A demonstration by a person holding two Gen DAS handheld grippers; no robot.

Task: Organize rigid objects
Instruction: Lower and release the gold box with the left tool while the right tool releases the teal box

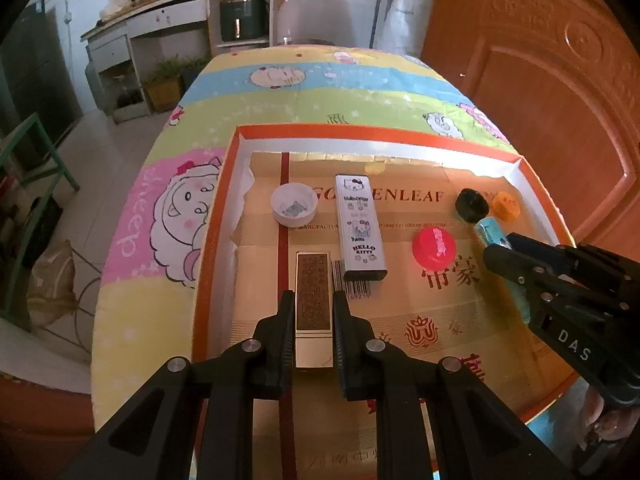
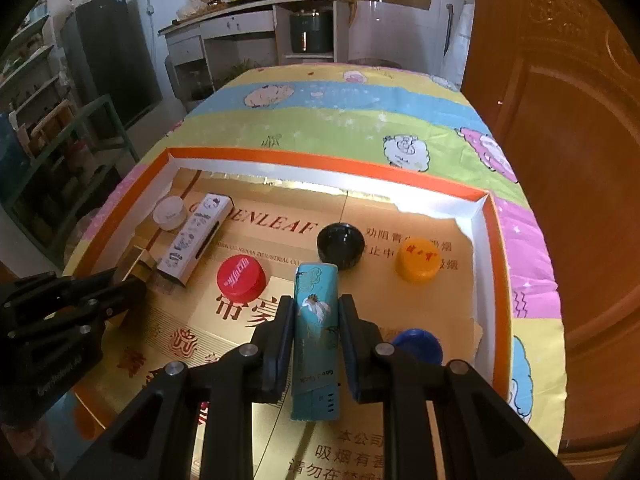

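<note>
Gold-brown slim box (image 1: 313, 300) sits pinched between the left tongs (image 1: 313, 308), pads pressed on its two long side faces. Its long axis runs straight ahead along the fingers, far end toward the Hello Kitty tin (image 1: 360, 228), near end back between the jaws. It hangs low over the cardboard liner inside the orange-rimmed tray (image 1: 360, 133); whether it touches the liner cannot be told.

Right tongs (image 2: 316, 340) are clamped on a teal box (image 2: 316, 336) with a crane print, likewise gripped across the narrow width at about mid-length. Long axis points forward and away, far end near the black cap (image 2: 340, 245), near end overhanging behind the pads.

Handling estimate: both look like light, stiff cartons or cases. The gold one has a glossy face, likely slippery; a thin card wall may dent under hard squeeze. Mid-length side grip seems right, keeps them from pivoting.

Loose in the tray: white cap (image 1: 294, 209) open side up, red cap (image 2: 241, 277), orange cap (image 2: 418, 260), blue cap (image 2: 418, 347) partly hidden by the right finger. Tray rests on a sheep-print cloth (image 1: 280, 96) over the tabletop.
</note>
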